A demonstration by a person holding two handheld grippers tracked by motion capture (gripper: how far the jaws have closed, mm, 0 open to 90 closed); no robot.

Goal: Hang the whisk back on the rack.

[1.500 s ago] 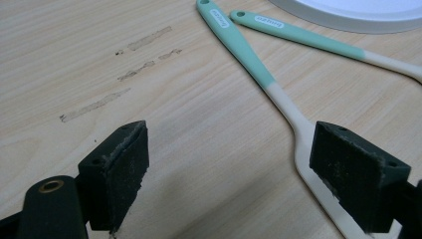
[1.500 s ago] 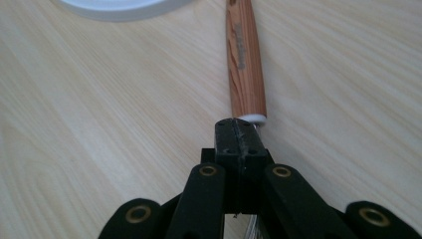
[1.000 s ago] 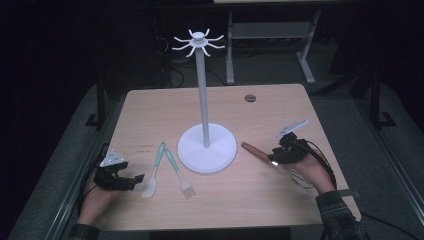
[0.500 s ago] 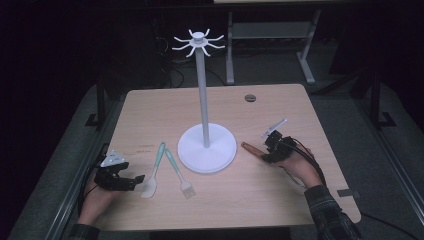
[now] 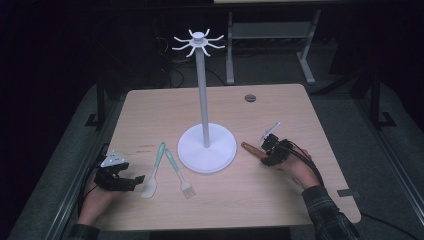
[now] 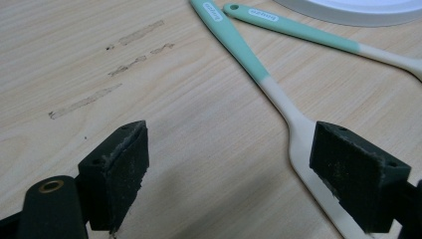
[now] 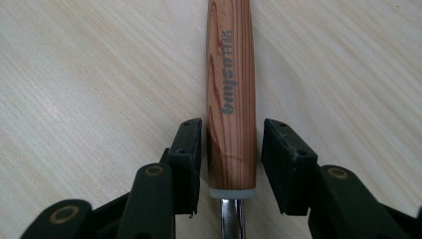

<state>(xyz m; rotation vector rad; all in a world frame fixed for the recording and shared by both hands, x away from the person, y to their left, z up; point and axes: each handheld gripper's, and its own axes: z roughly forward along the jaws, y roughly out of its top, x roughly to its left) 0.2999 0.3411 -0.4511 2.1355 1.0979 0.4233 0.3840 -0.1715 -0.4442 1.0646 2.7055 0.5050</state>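
Observation:
A wooden-handled utensil (image 5: 248, 147) lies on the table to the right of the white hook stand (image 5: 207, 148). My right gripper (image 5: 263, 152) sits low over its handle (image 7: 230, 89), one jaw on each side with thin gaps, so it is open; its jaws have just been closing around the handle. My left gripper (image 5: 135, 179) rests open at the front left beside a teal-handled spatula (image 5: 152, 177). In the left gripper view the spatula's pale blade (image 6: 298, 144) lies by the right jaw of that gripper (image 6: 229, 149). A teal-handled brush (image 5: 180, 175) lies next to the spatula.
The stand's tall pole with hooks on top (image 5: 198, 42) rises from the middle of the wooden table (image 5: 150, 110). A small dark round disc (image 5: 250, 98) lies near the far edge. A grey tape strip (image 5: 347, 192) sits at the front right corner.
My right gripper has moved left towards the stand and lower, and now straddles the wooden handle. The left gripper and the teal utensils have stayed put.

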